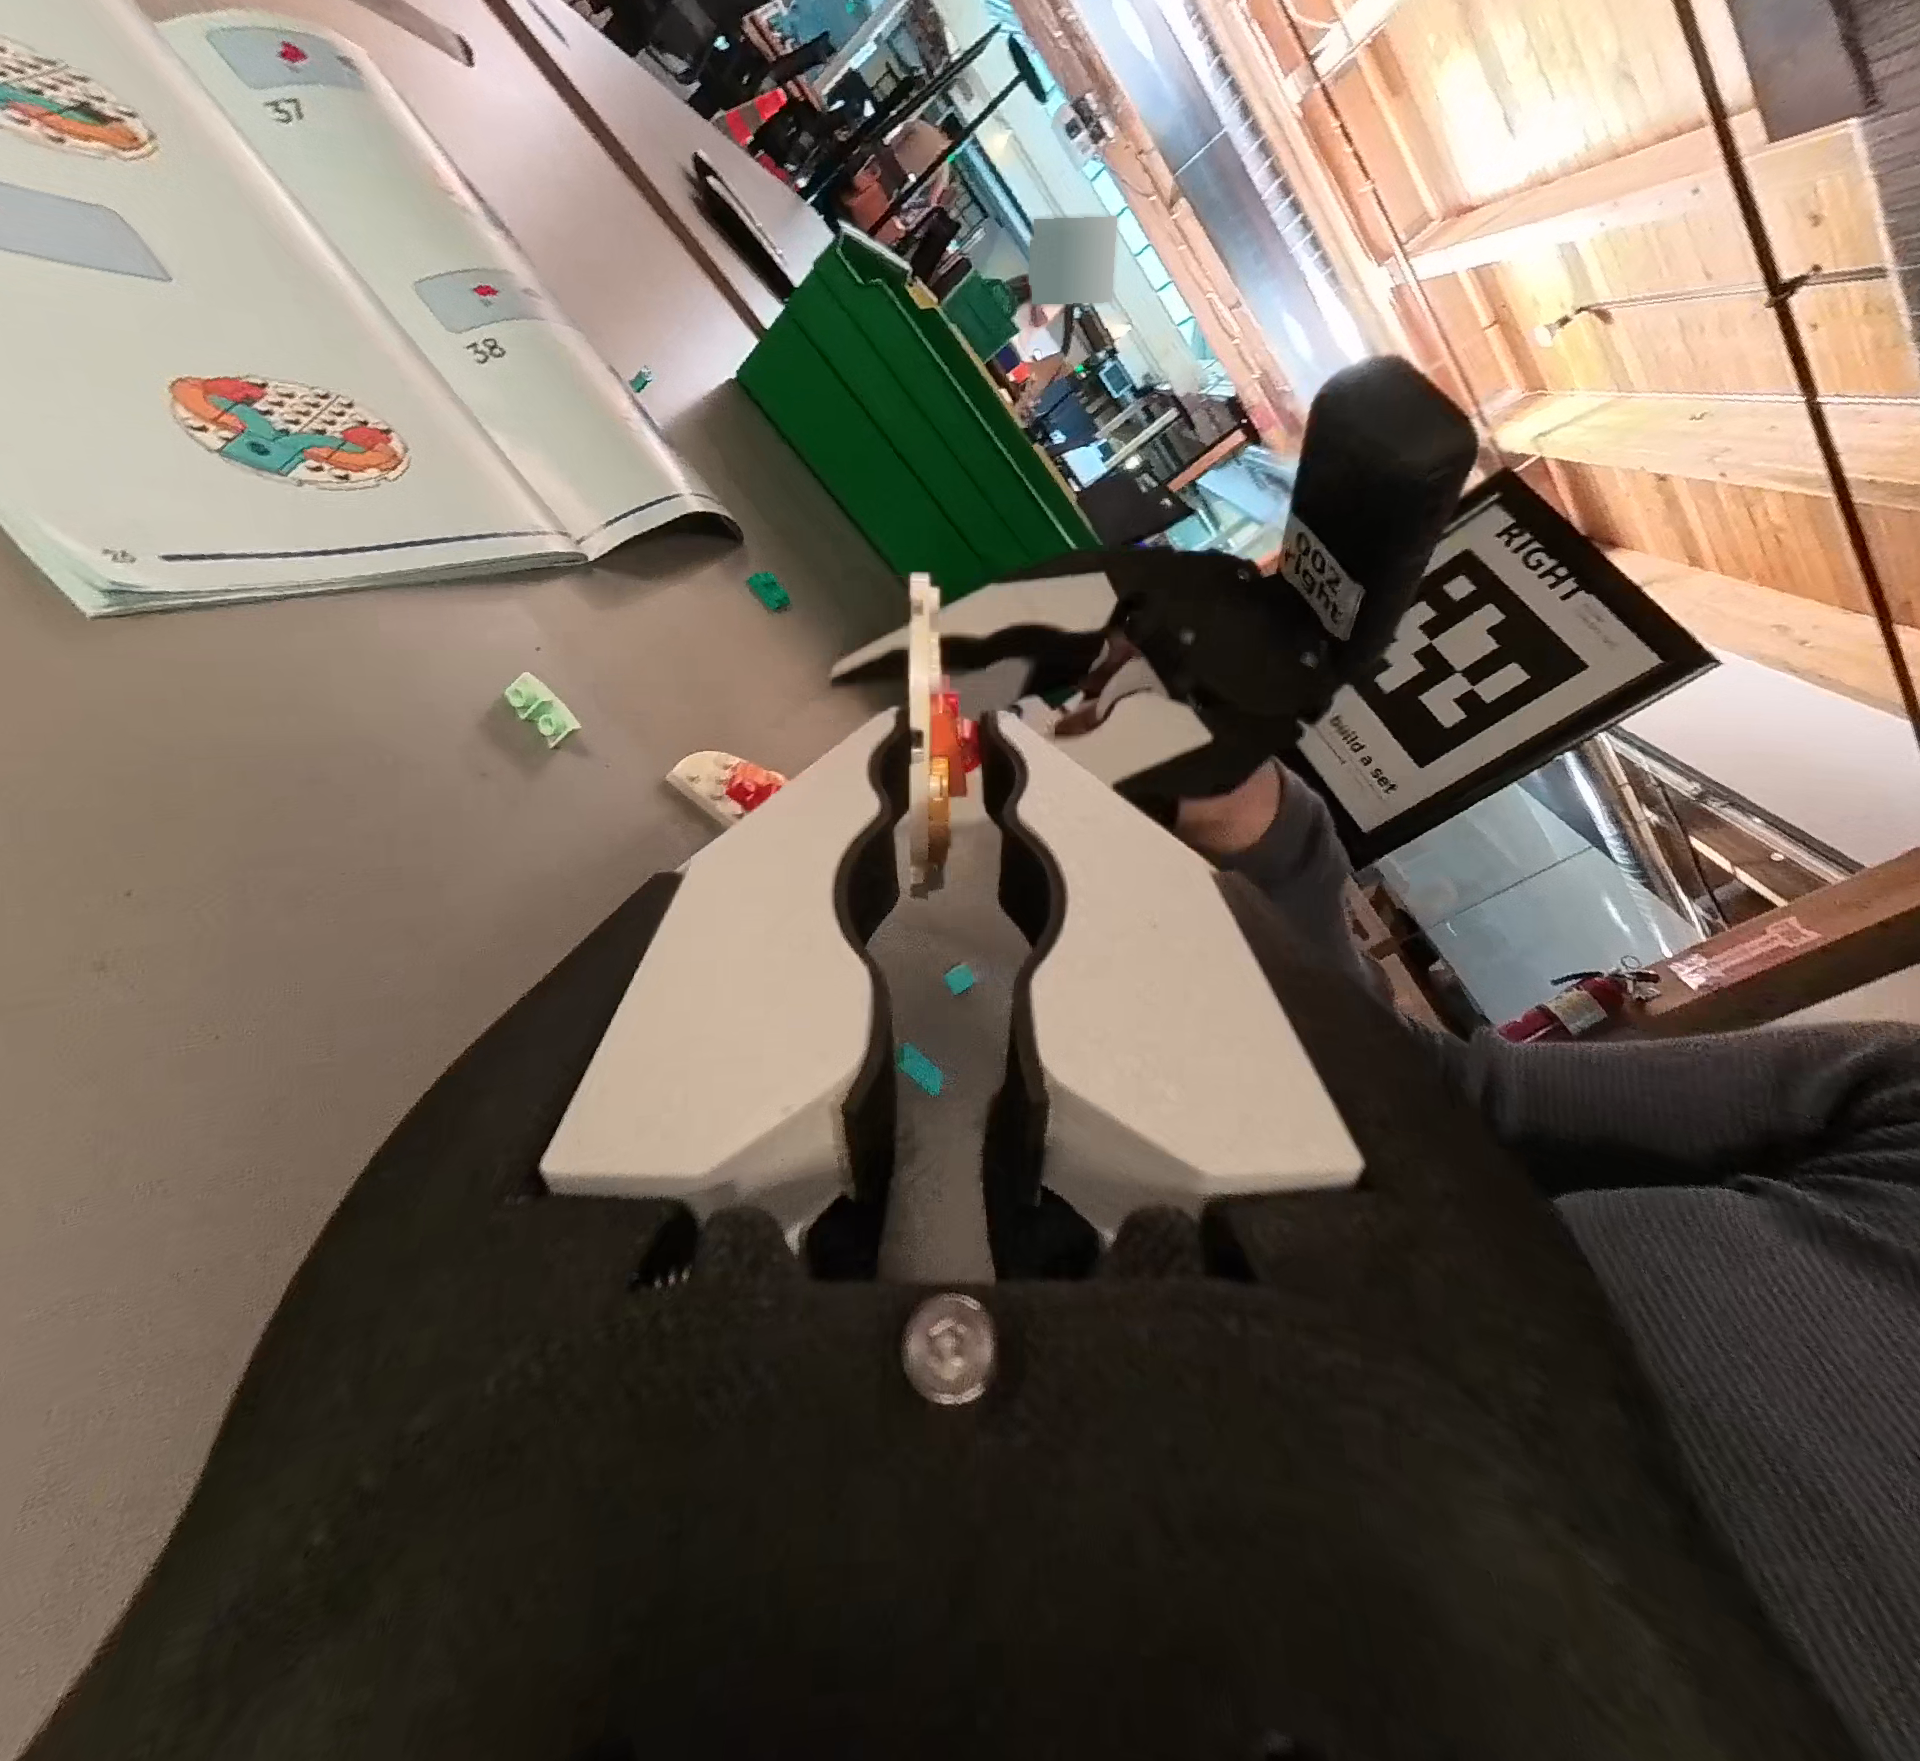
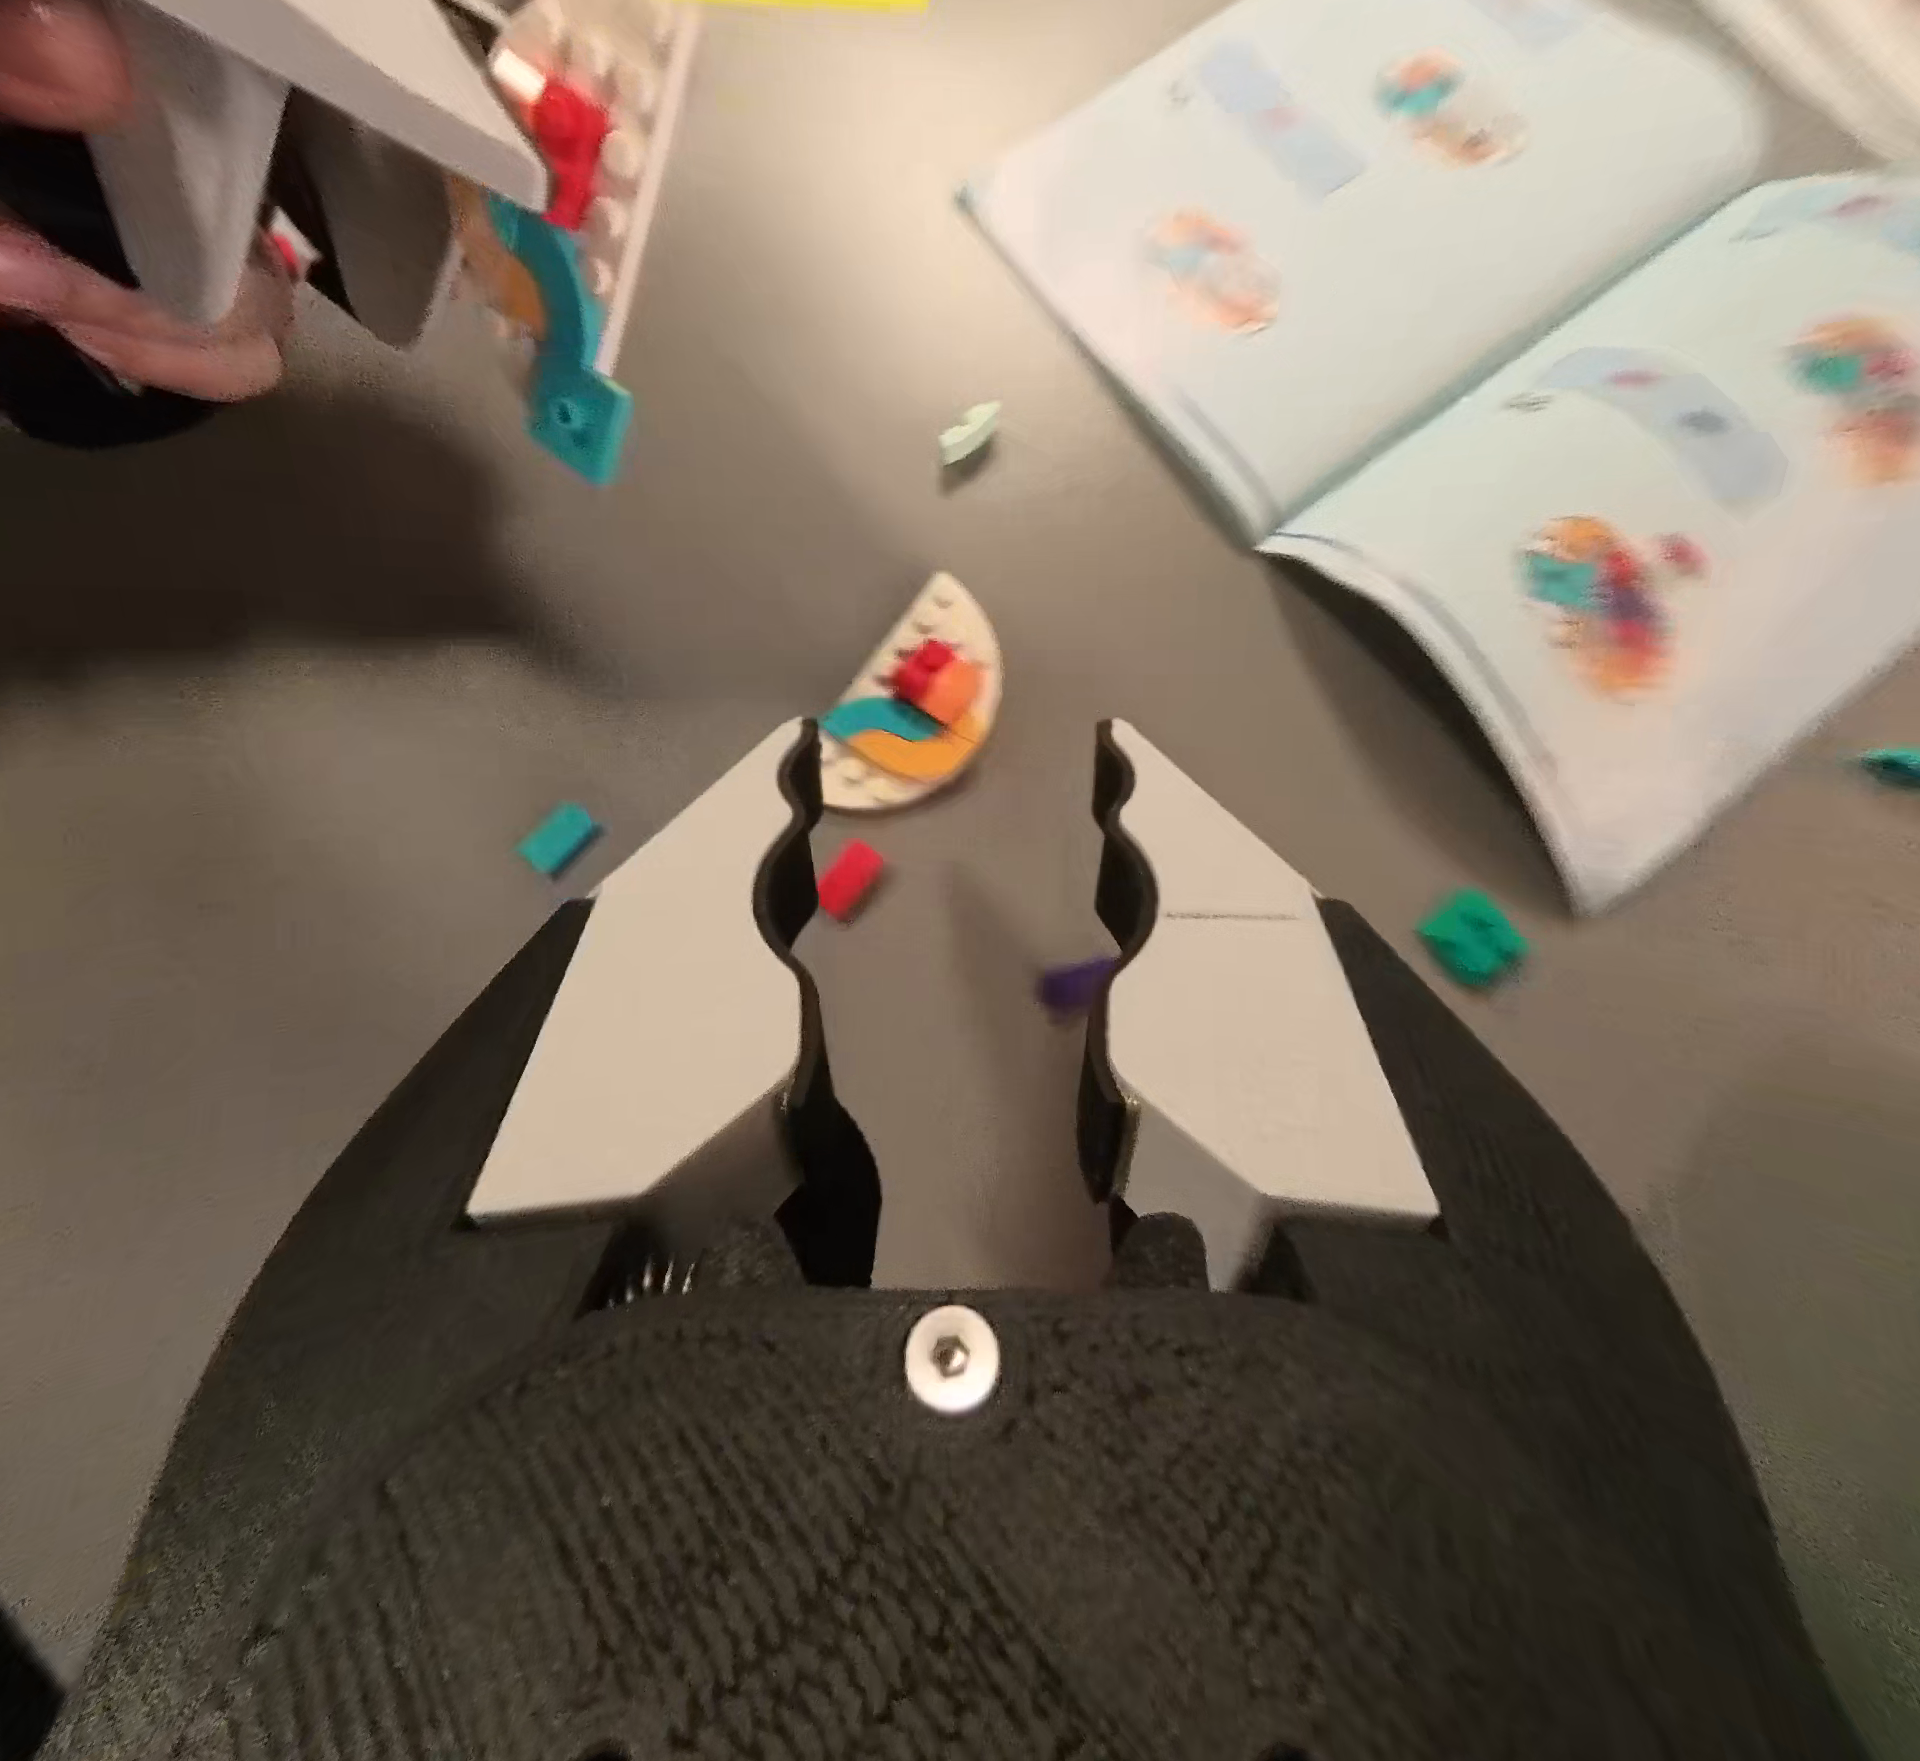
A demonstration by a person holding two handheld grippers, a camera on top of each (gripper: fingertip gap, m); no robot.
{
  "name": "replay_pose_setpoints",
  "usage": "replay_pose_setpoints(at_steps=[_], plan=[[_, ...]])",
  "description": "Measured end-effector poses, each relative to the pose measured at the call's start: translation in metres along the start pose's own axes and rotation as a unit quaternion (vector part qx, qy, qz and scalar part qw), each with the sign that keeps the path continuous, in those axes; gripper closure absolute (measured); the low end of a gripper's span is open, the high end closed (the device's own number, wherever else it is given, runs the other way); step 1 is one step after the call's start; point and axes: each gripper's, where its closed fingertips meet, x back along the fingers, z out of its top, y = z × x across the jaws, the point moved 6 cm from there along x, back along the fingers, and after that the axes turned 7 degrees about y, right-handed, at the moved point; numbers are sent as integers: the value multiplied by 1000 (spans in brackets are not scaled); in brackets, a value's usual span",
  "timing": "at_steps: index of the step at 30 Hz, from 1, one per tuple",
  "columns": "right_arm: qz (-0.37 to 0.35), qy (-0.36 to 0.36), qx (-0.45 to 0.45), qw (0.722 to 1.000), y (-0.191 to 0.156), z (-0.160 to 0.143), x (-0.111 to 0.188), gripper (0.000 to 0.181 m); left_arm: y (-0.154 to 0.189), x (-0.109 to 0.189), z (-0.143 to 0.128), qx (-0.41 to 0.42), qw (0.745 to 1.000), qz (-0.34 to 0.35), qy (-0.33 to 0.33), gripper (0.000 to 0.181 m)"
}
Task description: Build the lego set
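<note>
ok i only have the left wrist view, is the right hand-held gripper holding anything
Observer: No. The right hand-held gripper is open and empty above the table.
Operator: whats under it
Observer: A red flat piece lies on the table between its fingers, and a purple piece sits by the right one.
Operator: my plate is edge on, whats on its face
Observer: A teal curved piece runs down the white plate, and its end seems to overhang the plate's edge.

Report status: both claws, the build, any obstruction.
Left claw shut on half-disc assembly, held on edge. Right claw open, empty, over second half-disc on table. Loose bricks around it, red brick nearest.
</note>
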Motion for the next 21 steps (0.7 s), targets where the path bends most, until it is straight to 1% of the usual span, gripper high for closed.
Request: replay_pose_setpoints(at_steps=[2, 3, 5, 7, 11, 14, 18, 21], plan=[[-28, 43, 33, 998, 26, -4, 26, 126, 4, 0, 0, 8, 1000, -17, -4, 170], [-32, 50, 62, 996, 38, -9, 37, 128, 5, 0, 0, 15, 999, -27, -11, 170], [-17, 43, 114, 992, 59, -20, 50, 131, 9, -2, -3, 27, 998, -44, -31, 170], [11, 16, 138, 990, 75, -29, 53, 137, 13, -5, -10, 39, 995, -64, -66, 170], [77, -23, 172, 982, 96, -36, 41, 140, 16, -13, -28, 68, 986, -81, -126, 170], [113, -36, 159, 980, 114, -38, 28, 139, 16, -17, -38, 105, 979, -95, -150, 170], [159, -30, 148, 976, 123, -39, 15, 142, 12, -17, -43, 180, 966, -104, -151, 170], [173, -49, 161, 970, 126, -43, 6, 147, 13, -16, -41, 195, 964, -115, -140, 170]])
